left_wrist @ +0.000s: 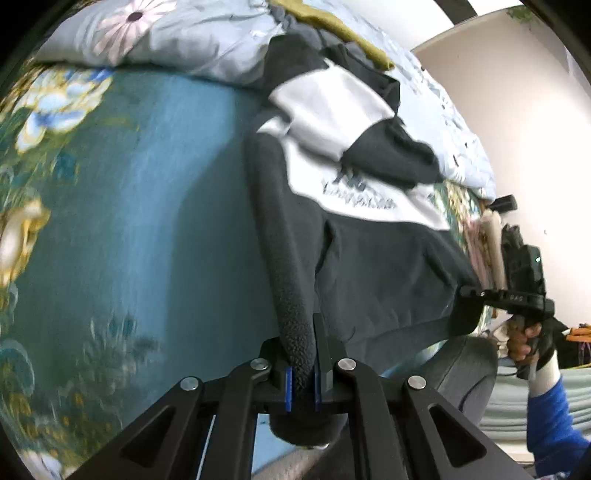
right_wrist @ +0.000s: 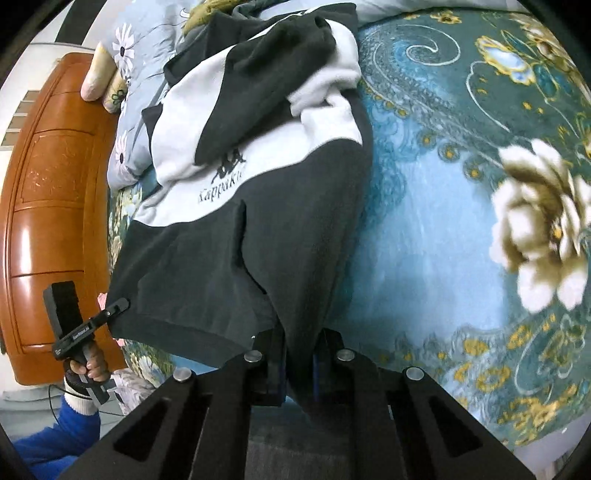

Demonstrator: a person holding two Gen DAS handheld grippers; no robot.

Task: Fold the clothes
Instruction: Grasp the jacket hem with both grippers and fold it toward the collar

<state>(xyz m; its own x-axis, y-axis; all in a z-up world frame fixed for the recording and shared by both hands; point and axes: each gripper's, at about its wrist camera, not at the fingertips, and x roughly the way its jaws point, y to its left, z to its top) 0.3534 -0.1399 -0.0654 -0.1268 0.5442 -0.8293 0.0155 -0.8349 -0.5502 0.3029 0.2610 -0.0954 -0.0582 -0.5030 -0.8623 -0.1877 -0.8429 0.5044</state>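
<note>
A black and white fleece sweatshirt [left_wrist: 354, 251] with a dark logo lies lengthwise on the bed, sleeves folded over its chest. My left gripper [left_wrist: 303, 373] is shut on one bottom corner of its hem. My right gripper [right_wrist: 299, 365] is shut on the other bottom corner; the sweatshirt [right_wrist: 258, 206] stretches away from it. Each gripper shows in the other's view, the right gripper [left_wrist: 476, 295] at the hem's right end and the left gripper [right_wrist: 118, 306] at its left end.
The bed has a teal floral cover [left_wrist: 129, 221], also seen in the right wrist view [right_wrist: 461, 221]. A light blue flowered duvet [left_wrist: 177, 40] and an olive garment [left_wrist: 347, 29] lie at the far end. A wooden headboard [right_wrist: 55, 206] stands at the left.
</note>
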